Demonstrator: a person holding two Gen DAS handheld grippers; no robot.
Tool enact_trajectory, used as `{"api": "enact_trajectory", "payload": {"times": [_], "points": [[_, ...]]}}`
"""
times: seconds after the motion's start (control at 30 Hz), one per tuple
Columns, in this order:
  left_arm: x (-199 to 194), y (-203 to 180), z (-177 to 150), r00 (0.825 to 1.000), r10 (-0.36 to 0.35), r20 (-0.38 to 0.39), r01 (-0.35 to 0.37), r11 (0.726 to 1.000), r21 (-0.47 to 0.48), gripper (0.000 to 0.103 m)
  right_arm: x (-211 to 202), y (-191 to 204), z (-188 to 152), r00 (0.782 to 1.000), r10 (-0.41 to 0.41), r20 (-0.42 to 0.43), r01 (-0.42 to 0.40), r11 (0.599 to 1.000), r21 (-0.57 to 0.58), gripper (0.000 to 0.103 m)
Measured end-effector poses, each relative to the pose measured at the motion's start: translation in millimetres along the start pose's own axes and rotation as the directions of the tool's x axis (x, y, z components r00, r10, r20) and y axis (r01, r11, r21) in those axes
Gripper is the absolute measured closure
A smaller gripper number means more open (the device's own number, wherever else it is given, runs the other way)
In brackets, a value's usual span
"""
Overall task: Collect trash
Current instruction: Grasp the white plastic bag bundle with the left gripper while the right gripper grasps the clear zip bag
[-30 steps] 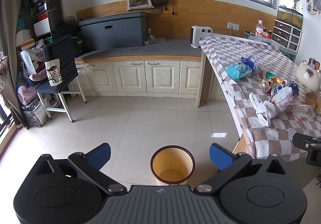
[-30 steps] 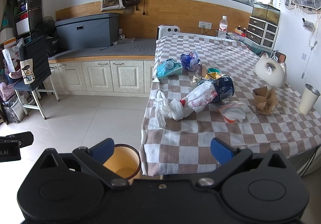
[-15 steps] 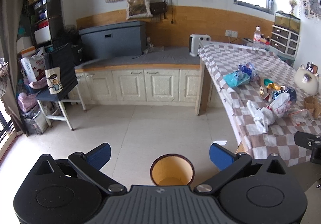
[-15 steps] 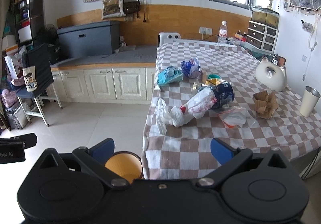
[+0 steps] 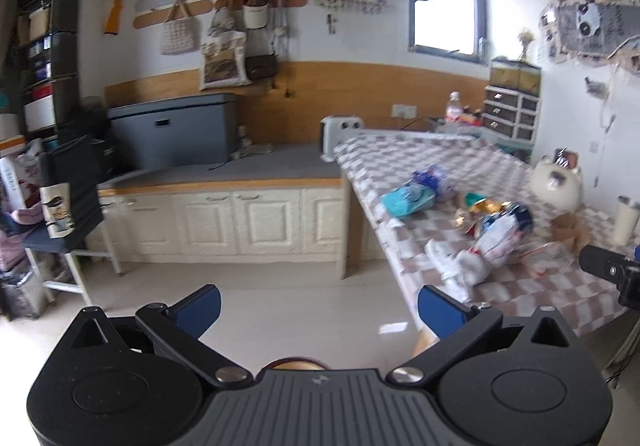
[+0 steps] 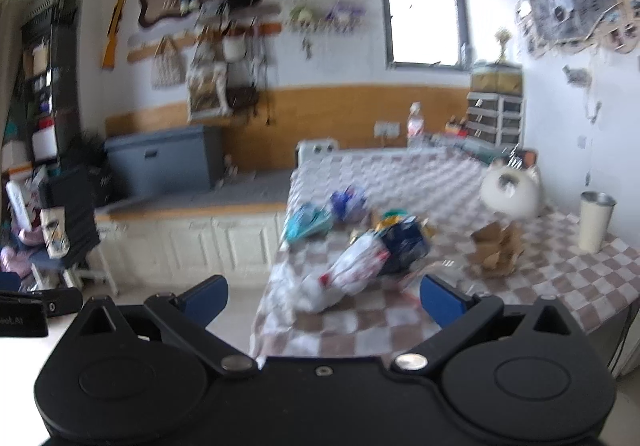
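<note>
White-red crumpled bag [image 6: 352, 270] lies just ahead of right gripper [image 6: 322, 296], long axis near-left to far-right; both grippers spread, empty; left gripper [image 5: 320, 310] farther off.

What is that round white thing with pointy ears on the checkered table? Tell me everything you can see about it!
The round white thing looks like a cat's head: a smooth, glossy, rounded body with two small pointed ears on top and a darker round patch on its front. It may be ceramic or plastic, but the picture is too blurred to tell. It sits upright on the checkered tablecloth near the far right side, behind a crumpled brown cardboard piece and left of a tall pale cup. Nothing seems to be leaning on it.
</note>
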State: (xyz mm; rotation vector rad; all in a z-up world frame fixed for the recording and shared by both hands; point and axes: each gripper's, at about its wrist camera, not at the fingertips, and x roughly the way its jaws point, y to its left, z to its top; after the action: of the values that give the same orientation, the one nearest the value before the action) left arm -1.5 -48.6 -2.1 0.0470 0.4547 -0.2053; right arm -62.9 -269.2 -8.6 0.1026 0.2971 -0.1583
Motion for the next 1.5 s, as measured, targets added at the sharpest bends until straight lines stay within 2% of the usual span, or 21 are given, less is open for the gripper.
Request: {"api": "enact_trajectory", "payload": {"times": [0.17, 0.3, 0.43, 0.57, 0.67, 0.77, 0.9, 1.0, 1.07, 1.17, 1.23, 1.37, 1.5], "points": [[18, -21, 4, 0.998, -0.043, 0.053, 0.04, 0.998, 0.044, 0.0, 2, -31, -16, 0.992, -0.075, 0.103, 0.072, 0.997, 0.038, 0.0], [38, -38, 4, 0.988, -0.13, 0.089, 0.125, 0.99, 0.061, 0.0, 7, -63, -33, 0.976, -0.107, 0.192, 0.089, 0.991, 0.101, 0.0], [62, -55, 2, 0.967, -0.225, 0.117, 0.215, 0.972, 0.092, 0.0, 23, -93, -45, 0.968, -0.182, 0.171, 0.156, 0.975, 0.158, 0.0], [89, -76, 3, 0.954, -0.287, 0.087, 0.271, 0.95, 0.157, 0.0, 37, -115, -55, 0.956, -0.261, 0.134, 0.24, 0.959, 0.15, 0.0], [111, -96, 1, 0.943, -0.331, 0.035, 0.313, 0.917, 0.249, 0.0, 48, -126, -63, 0.95, -0.292, 0.107, 0.277, 0.951, 0.134, 0.0], [132, -109, -1, 0.921, -0.386, -0.05, 0.383, 0.875, 0.296, 0.0, 60, -135, -69, 0.946, -0.314, 0.084, 0.304, 0.946, 0.11, 0.0], [146, -124, -4, 0.905, -0.421, -0.061, 0.411, 0.826, 0.387, 0.0, 73, -141, -71, 0.948, -0.308, 0.075, 0.303, 0.95, 0.07, 0.001], [156, -134, 1, 0.902, -0.427, -0.062, 0.407, 0.793, 0.453, 0.003, 84, -141, -66, 0.951, -0.296, 0.083, 0.297, 0.955, 0.002, 0.009], [162, -138, 4, 0.901, -0.429, -0.068, 0.406, 0.776, 0.483, 0.013, 92, -138, -61, 0.954, -0.287, 0.082, 0.292, 0.954, -0.062, 0.016], [170, -145, 10, 0.902, -0.422, -0.088, 0.405, 0.759, 0.51, 0.023, 106, -129, -52, 0.96, -0.27, 0.077, 0.28, 0.941, -0.189, 0.027], [175, -149, 11, 0.894, -0.431, -0.12, 0.424, 0.731, 0.535, 0.028, 117, -121, -48, 0.963, -0.262, 0.07, 0.27, 0.911, -0.311, 0.034], [191, -156, 10, 0.884, -0.416, -0.212, 0.455, 0.663, 0.595, 0.04, 138, -105, -45, 0.964, -0.263, 0.047, 0.247, 0.808, -0.535, 0.054], [204, -156, 8, 0.885, -0.387, -0.259, 0.458, 0.624, 0.633, 0.043, 153, -94, -45, 0.966, -0.257, 0.034, 0.205, 0.679, -0.705, 0.061]]}}
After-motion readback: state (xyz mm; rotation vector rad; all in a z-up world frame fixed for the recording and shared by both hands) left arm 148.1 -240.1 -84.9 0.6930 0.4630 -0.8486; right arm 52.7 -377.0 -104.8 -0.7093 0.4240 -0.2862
